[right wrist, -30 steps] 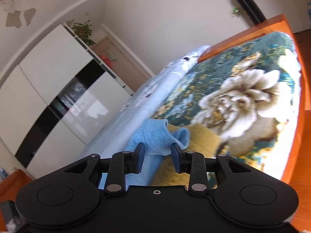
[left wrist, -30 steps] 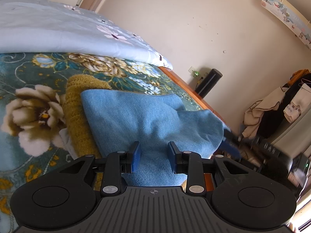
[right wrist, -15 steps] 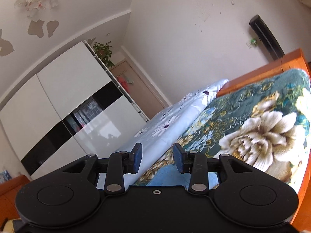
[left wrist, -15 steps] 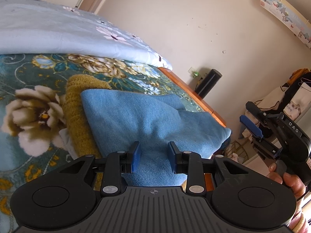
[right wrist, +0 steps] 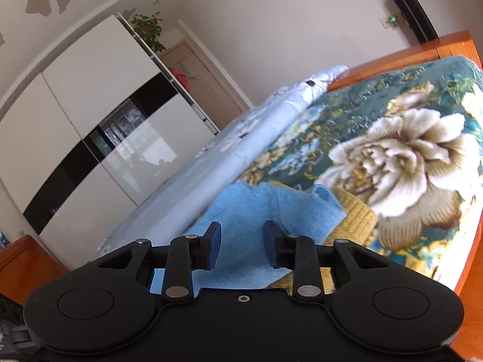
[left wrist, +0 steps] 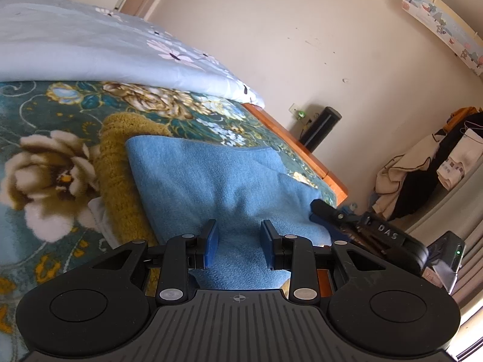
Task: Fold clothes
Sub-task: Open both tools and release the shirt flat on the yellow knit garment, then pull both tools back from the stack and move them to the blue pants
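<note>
Floral bed blanket (left wrist: 45,114) beneath blue garment (left wrist: 211,181), itself atop mustard knit (left wrist: 117,163). Left gripper (left wrist: 237,238) parted over blue garment; right gripper (right wrist: 241,242) just narrowed, gripping nothing, alongside.

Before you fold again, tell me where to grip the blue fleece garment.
Take the blue fleece garment by its loose near-right corner, coming in from the bed's wooden edge. That corner overhangs slightly, while the far side lies flat on the mustard knitted garment.
</note>
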